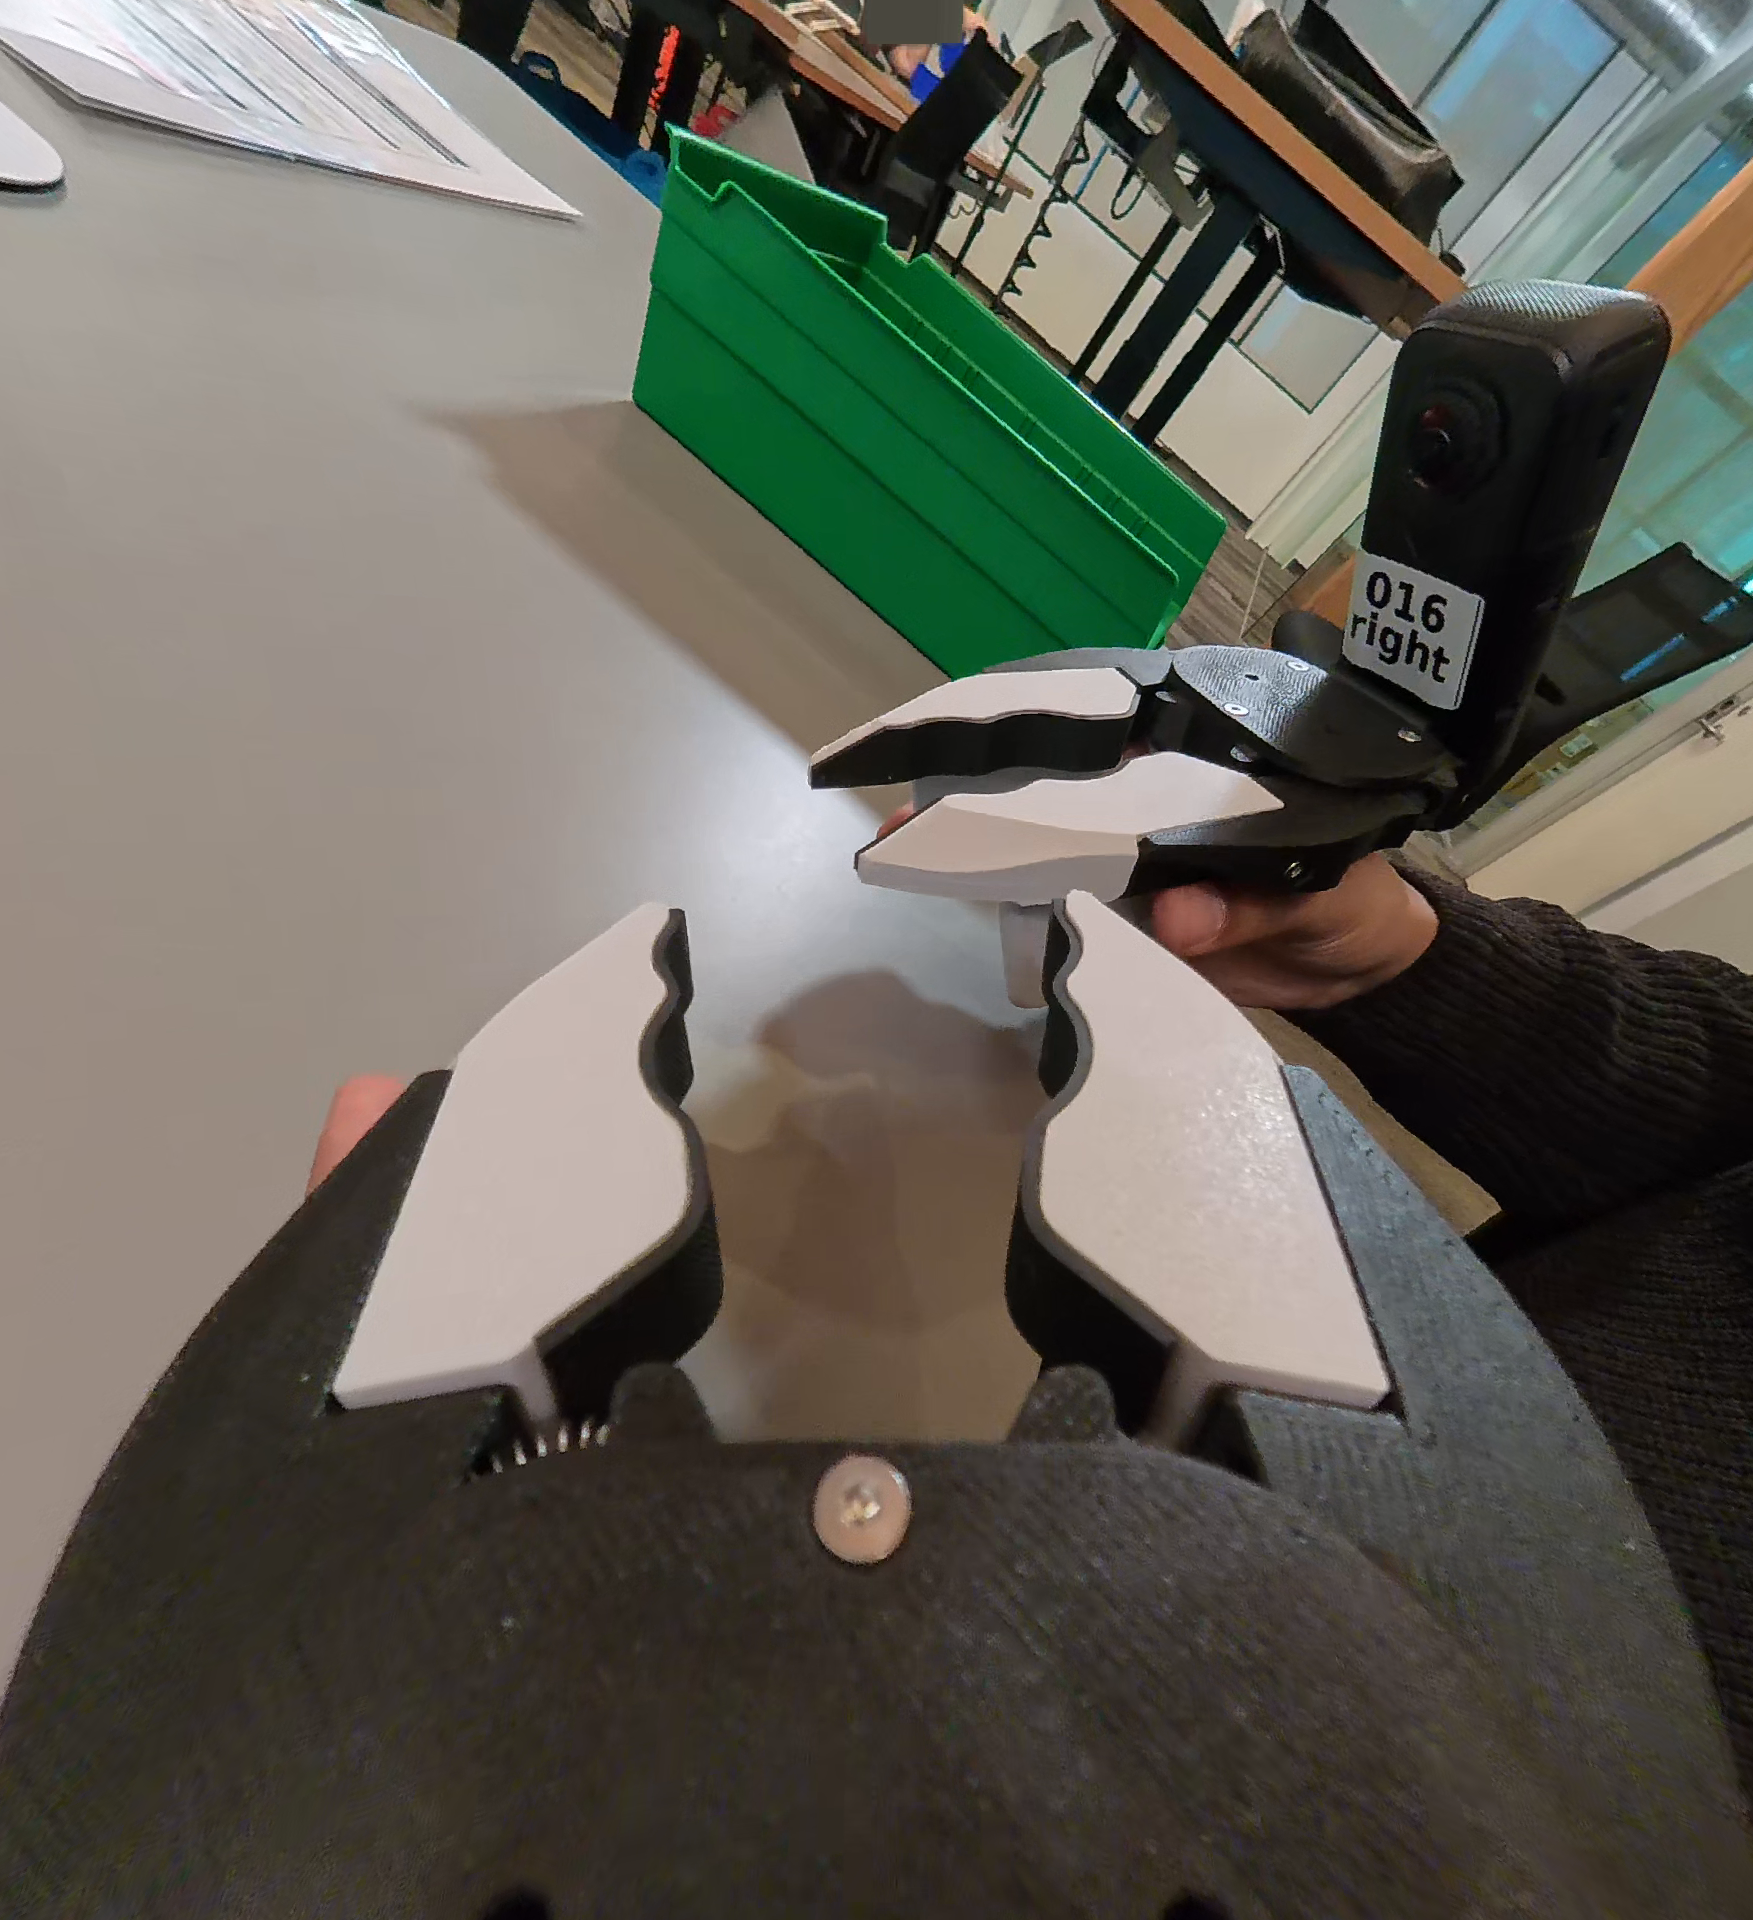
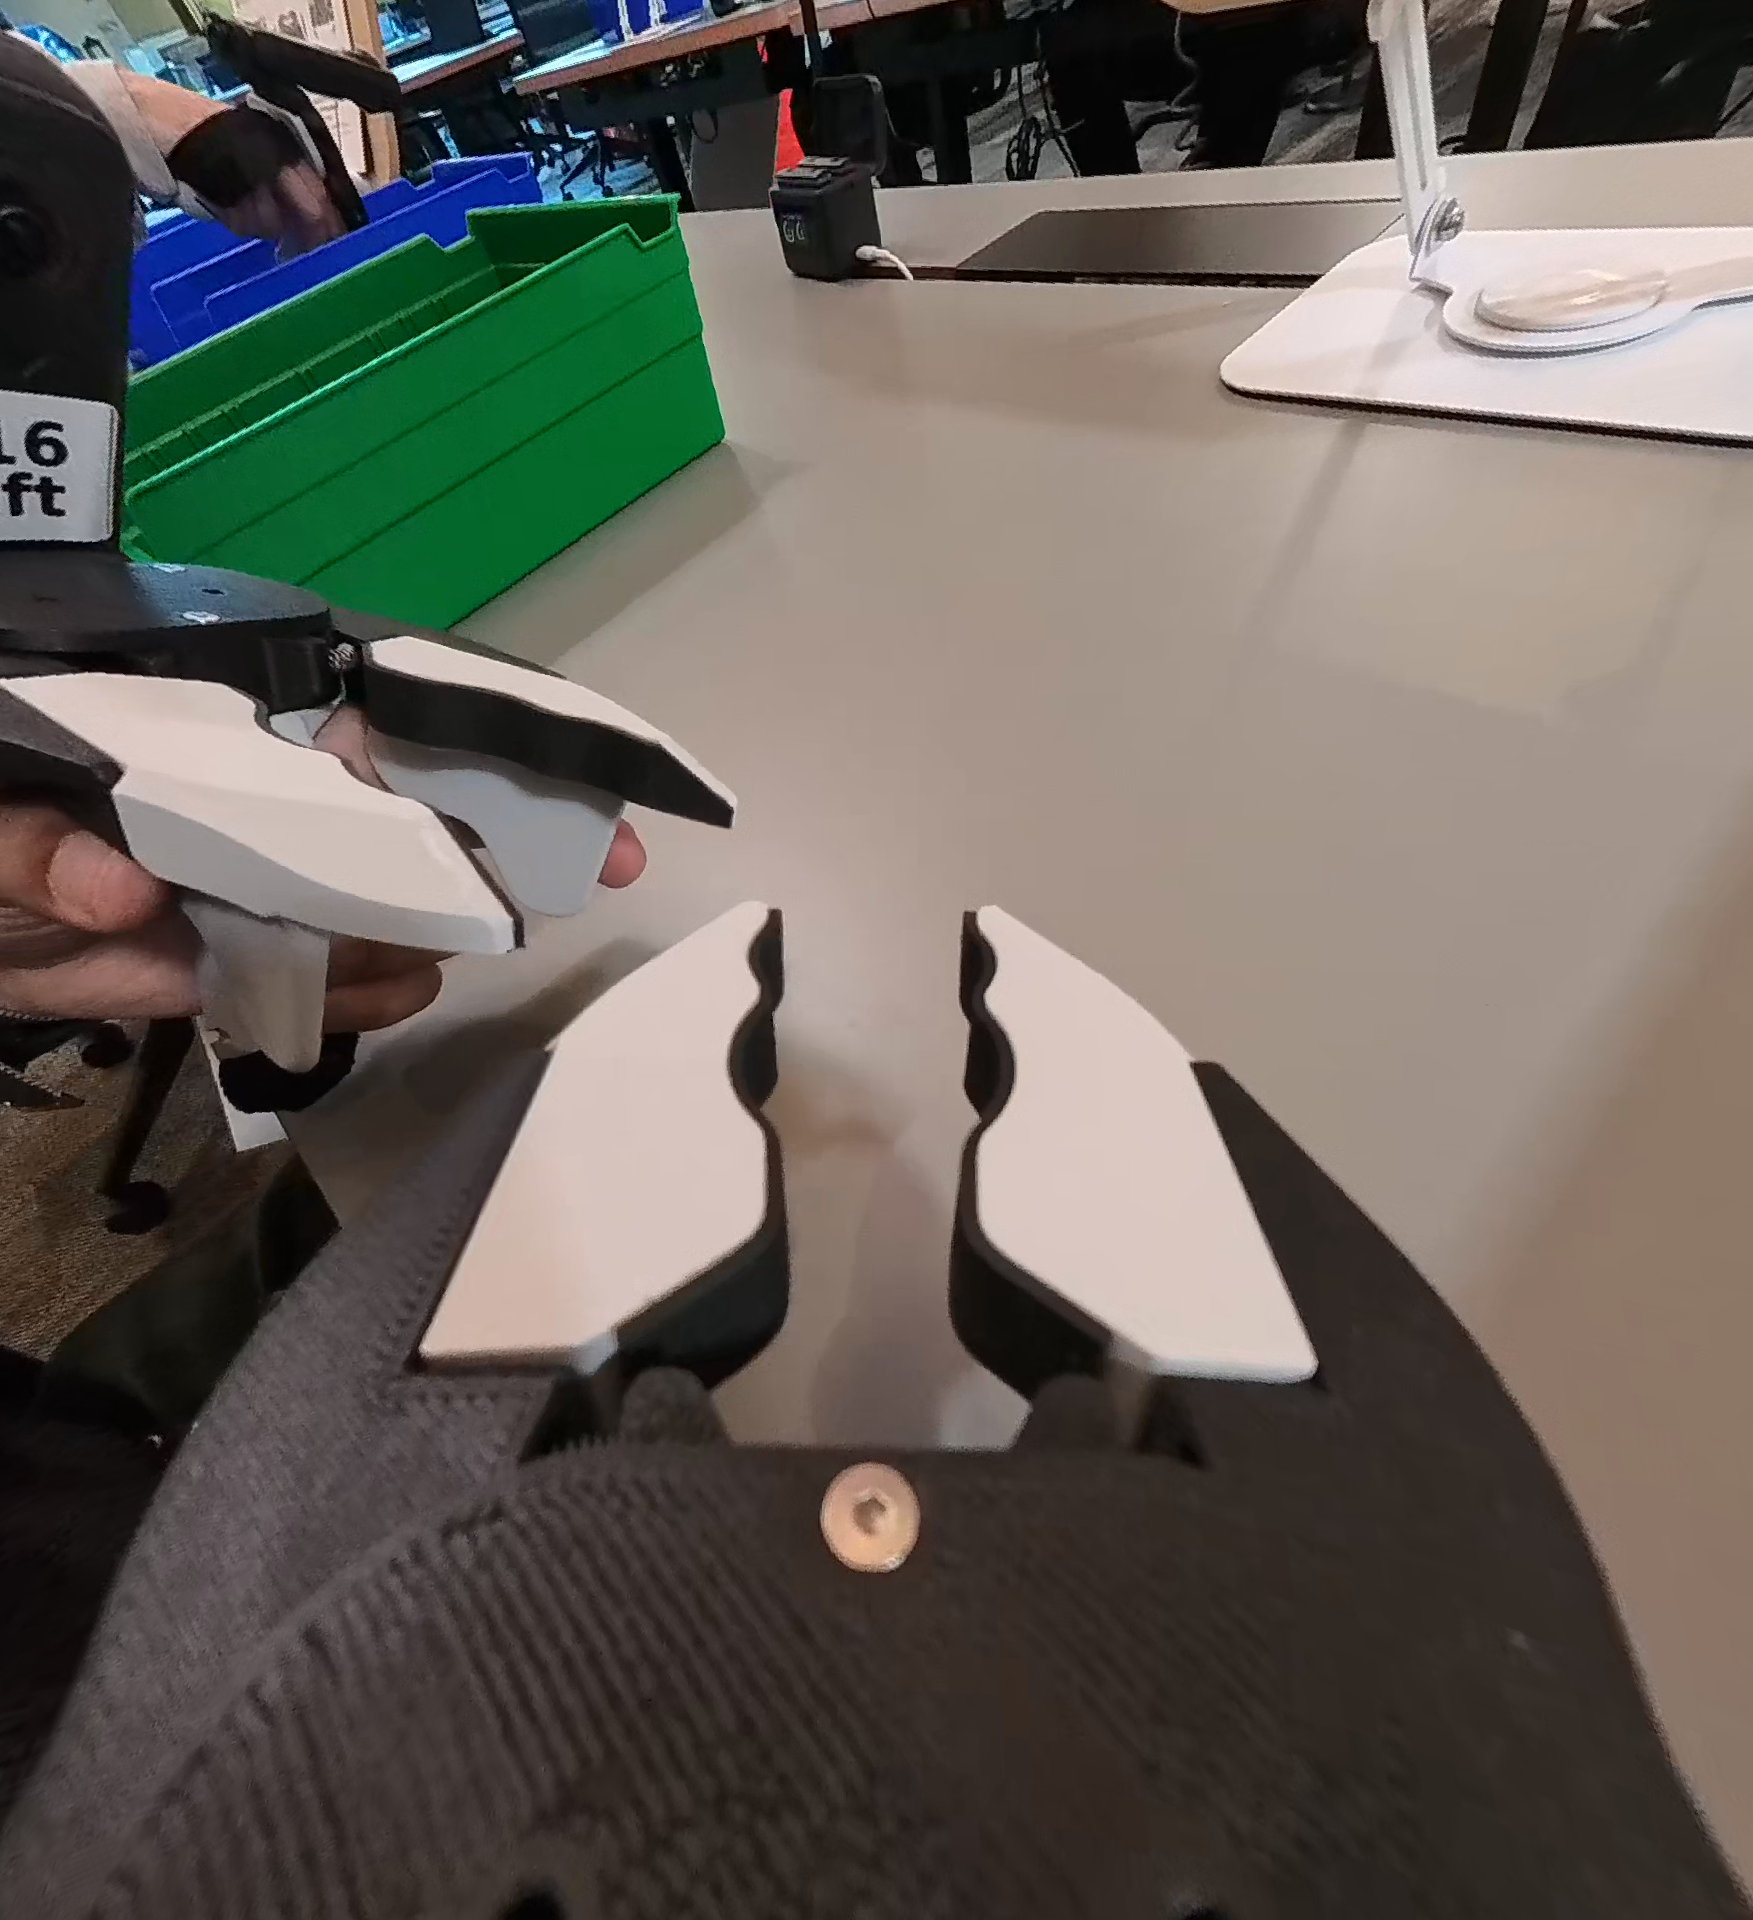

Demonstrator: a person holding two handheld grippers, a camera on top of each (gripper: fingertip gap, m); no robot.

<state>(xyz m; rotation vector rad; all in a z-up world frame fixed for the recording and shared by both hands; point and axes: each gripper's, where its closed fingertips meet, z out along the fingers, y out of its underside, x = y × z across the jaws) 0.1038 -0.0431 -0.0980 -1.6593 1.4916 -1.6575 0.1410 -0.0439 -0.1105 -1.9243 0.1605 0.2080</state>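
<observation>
The green bin (image 1: pixel 882 436) hides its own inside in both views, its far end lost behind the left gripper's camera housing (image 2: pixel 15 270) in the right wrist view. The white mat (image 2: pixel 1537 364) runs off the right edge, and the printed sheet (image 1: pixel 259 94) off the top. A mosaic patch covers a figure in the background.

Left gripper (image 1: pixel 867 940) held level over near edge of table (image 1: pixel 228 623), jaws parted, nothing between. Right gripper (image 2: pixel 867 935) alongside, jaws apart, also holding nothing. Tips of both converge, close but not touching. Hand (image 1: pixel 1287 935) in dark knit sleeve (image 1: pixel 1599 1039) grips right handle.
</observation>
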